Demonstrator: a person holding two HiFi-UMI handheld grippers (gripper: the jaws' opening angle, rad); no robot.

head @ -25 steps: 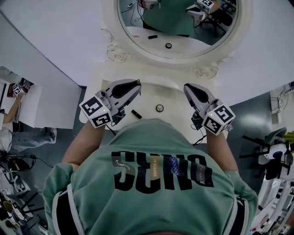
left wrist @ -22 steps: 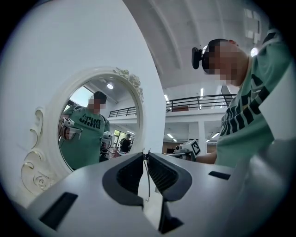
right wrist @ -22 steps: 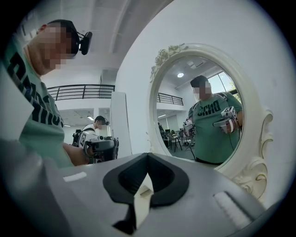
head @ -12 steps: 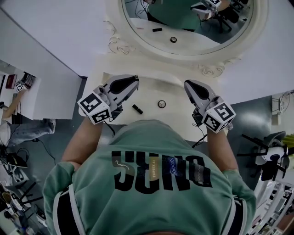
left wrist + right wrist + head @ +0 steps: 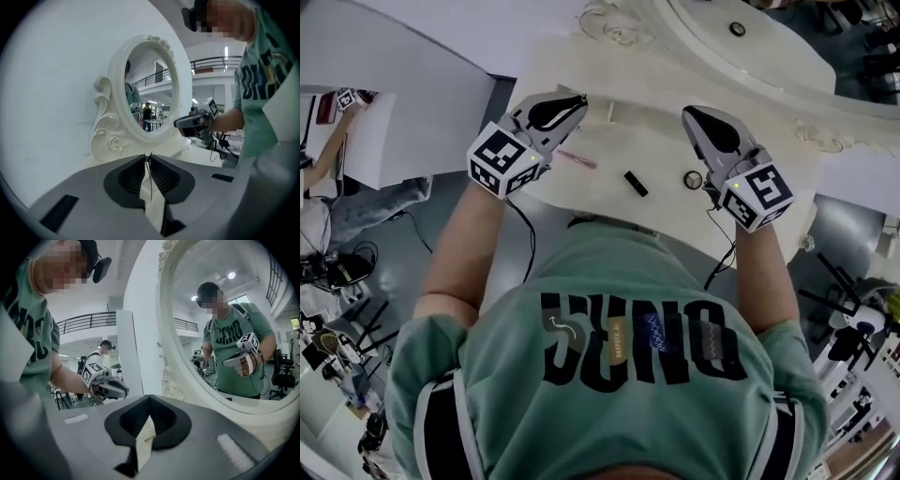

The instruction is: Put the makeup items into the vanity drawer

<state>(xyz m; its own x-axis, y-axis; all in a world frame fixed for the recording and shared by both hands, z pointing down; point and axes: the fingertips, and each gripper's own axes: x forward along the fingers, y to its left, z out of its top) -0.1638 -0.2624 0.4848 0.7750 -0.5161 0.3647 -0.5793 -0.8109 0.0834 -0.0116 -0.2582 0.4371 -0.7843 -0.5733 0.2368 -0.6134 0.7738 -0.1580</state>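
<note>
Head view: the person in a green shirt (image 5: 628, 375) is standing over the cream vanity top (image 5: 661, 141), one gripper in each hand, both hanging above the surface. The left gripper (image 5: 581, 98) is pointing toward the back edge of the top. The right gripper (image 5: 687, 112) is pointing toward the base of the oval mirror (image 5: 787, 56).

Left gripper view: the left gripper (image 5: 148, 158) is showing its jaw tips meeting, only a hairline slit behind them, and nothing clamped between. The carved mirror frame (image 5: 112, 136) is standing ahead of it, with the right gripper (image 5: 190, 123) in the background.

Right gripper view: the right gripper (image 5: 149, 398) is showing its jaws closed together and gripping nothing. The mirror (image 5: 225, 324) is filling the right side, and the left gripper (image 5: 110, 389) is hanging off to the left.

Makeup items are all lying out on the vanity top, none held:
- a thin pink stick (image 5: 578, 160) is lying just beside the left gripper's body, nearer the front edge
- a black lipstick tube (image 5: 635, 184) is lying between the two grippers, near the front edge
- a small round compact (image 5: 694, 179) is sitting just beside the right gripper's body

No view is showing the drawer clearly.
</note>
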